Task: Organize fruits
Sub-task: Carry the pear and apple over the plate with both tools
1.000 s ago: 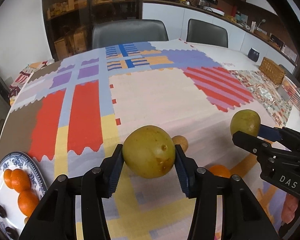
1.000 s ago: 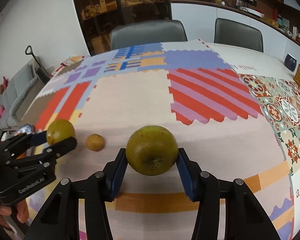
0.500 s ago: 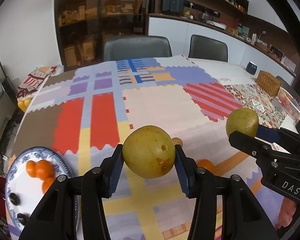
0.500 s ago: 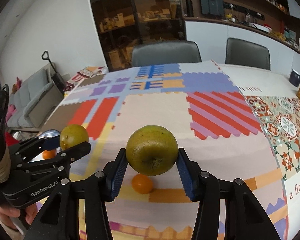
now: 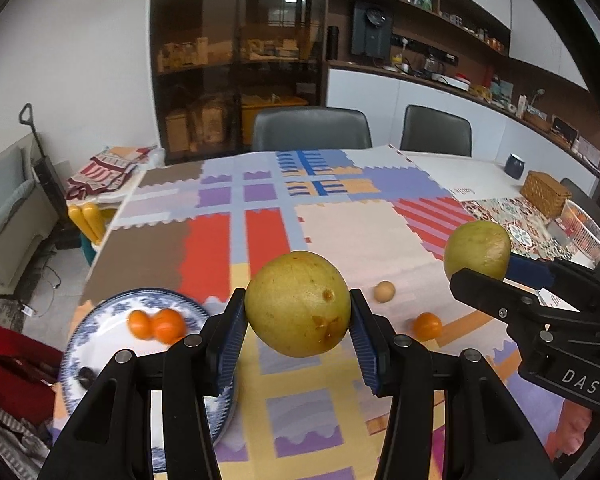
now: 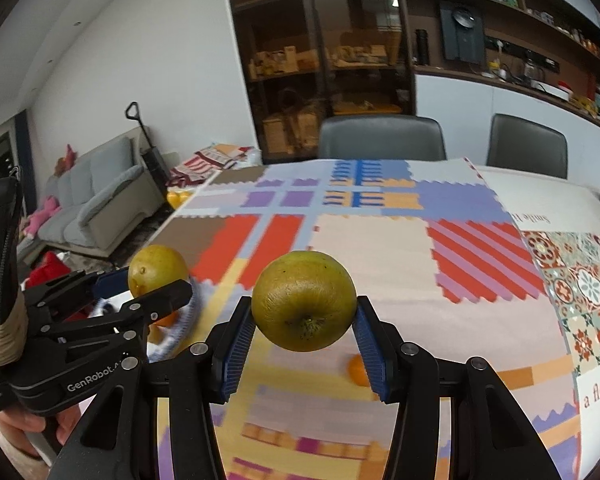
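Two yellow-green fruits are held up in the air above the counter (image 5: 360,236), one in each gripper. The left gripper (image 5: 298,330) has its blue-padded fingers (image 5: 230,340) closed on the yellower fruit (image 5: 298,304), which bears a few brown blemishes on its near side. The right gripper (image 6: 304,330) has its fingers (image 6: 370,354) clamped the same way on the greener fruit (image 6: 304,300), whose dimpled end faces the camera. Each gripper shows from the side in the other's view, fruit pinched at its tip.

Below, a patchwork cloth (image 5: 260,240) of red, purple, yellow and cream blocks covers the counter. A blue-and-white plate (image 5: 100,344) sits at its near left edge, partly hidden behind the left gripper, with two small orange fruits (image 5: 158,324) touching each other on it and something dark on its near side, too blurred to name. One loose orange fruit (image 5: 428,325) lies on the cloth to the right of the held fruit, and a small tan round fruit (image 5: 384,292) lies just beyond it, apart from it. A hand (image 6: 28,426) grips the left gripper's handle at the lower left of the right wrist view
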